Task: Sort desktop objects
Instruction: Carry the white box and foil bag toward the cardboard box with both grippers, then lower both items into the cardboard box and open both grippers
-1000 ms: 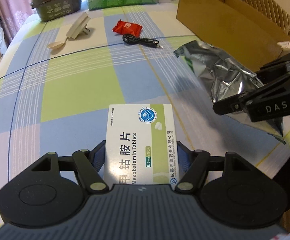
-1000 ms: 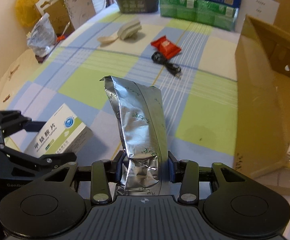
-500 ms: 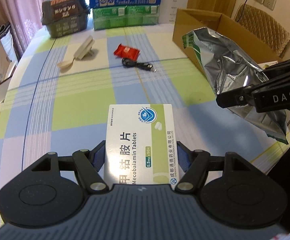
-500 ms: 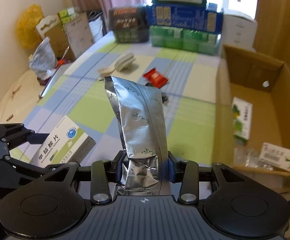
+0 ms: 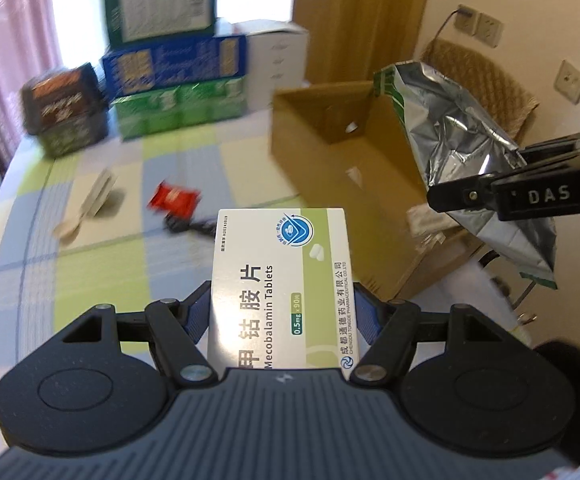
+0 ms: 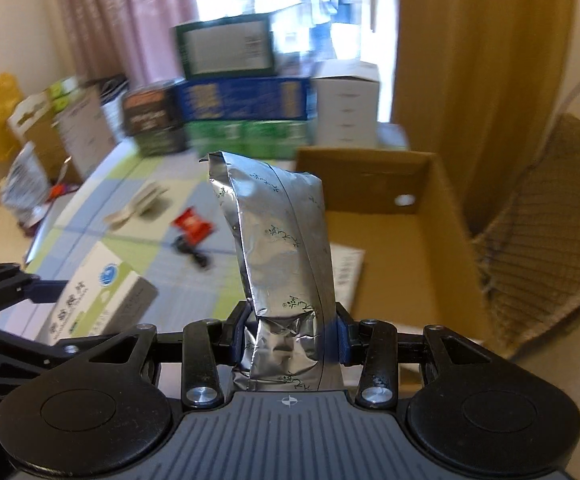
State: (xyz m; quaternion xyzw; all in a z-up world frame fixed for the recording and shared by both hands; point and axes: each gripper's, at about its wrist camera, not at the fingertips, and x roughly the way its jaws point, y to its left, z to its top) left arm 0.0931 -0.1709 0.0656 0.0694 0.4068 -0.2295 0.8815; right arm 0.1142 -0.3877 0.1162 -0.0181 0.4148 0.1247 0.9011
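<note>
My left gripper [image 5: 282, 316] is shut on a white and green Mecobalamin tablet box [image 5: 280, 288], held in the air above the checked tablecloth [image 5: 102, 264]. The box also shows in the right wrist view [image 6: 102, 300]. My right gripper [image 6: 290, 332] is shut on a silver foil bag [image 6: 282, 256], held upright at the near end of the open cardboard box [image 6: 409, 248]. The bag also shows in the left wrist view [image 5: 461, 160], over the cardboard box [image 5: 329, 152].
On the cloth lie a red packet [image 5: 174, 200], a black cable [image 5: 190, 226], a beige plug adapter [image 5: 98, 194] and a spoon-like piece [image 5: 68, 228]. Stacked cartons [image 5: 178, 64] and a dark basket [image 5: 66, 112] stand at the far edge. A wicker chair [image 6: 541, 240] is behind the cardboard box.
Both grippers have risen and tilted up with their loads. The foil bag has moved over toward the cardboard box, and the tablet box has lifted off the cloth.
</note>
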